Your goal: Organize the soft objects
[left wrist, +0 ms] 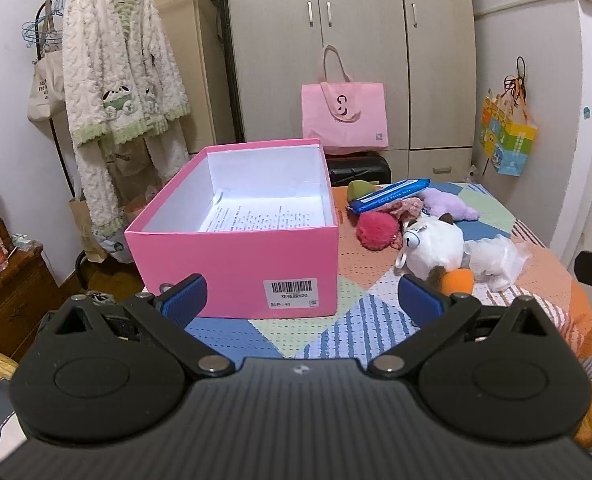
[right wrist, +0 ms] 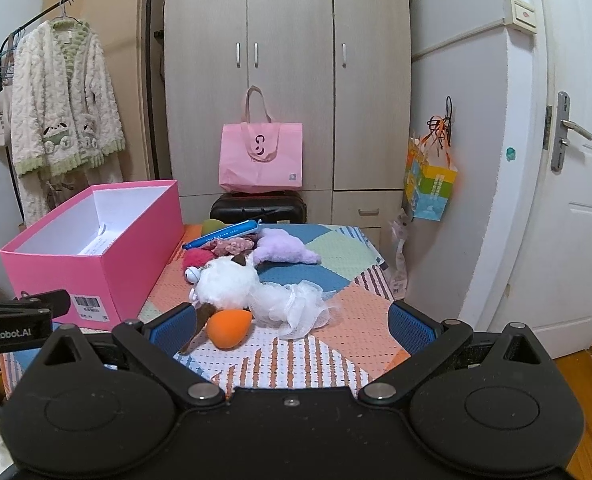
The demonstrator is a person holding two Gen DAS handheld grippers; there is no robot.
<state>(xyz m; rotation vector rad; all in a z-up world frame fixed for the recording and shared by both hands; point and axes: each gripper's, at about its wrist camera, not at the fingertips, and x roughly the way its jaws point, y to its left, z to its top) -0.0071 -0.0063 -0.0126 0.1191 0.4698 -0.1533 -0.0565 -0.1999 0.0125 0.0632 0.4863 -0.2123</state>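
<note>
Toys and other soft things lie in a loose heap on the patchwork table (right wrist: 335, 308), just right of the pink box (left wrist: 232, 264): white plush cat (right wrist: 226, 286), orange sponge (right wrist: 230, 328), white mesh puff (right wrist: 299, 312), purple plush (right wrist: 284, 250), red pompom (left wrist: 377, 230), floral scrunchie (right wrist: 232, 245), blue packet (left wrist: 389, 194) and a green sponge (left wrist: 357, 189) at the back. Nothing soft is in the box yet; you see only a printed sheet (left wrist: 256, 216) on its floor. So your sorting looks unstarted, with every piece left to move. Your left gripper (left wrist: 301, 292) faces the box and your right gripper (right wrist: 292, 324) faces the heap, both with fingers spread and empty.
</note>
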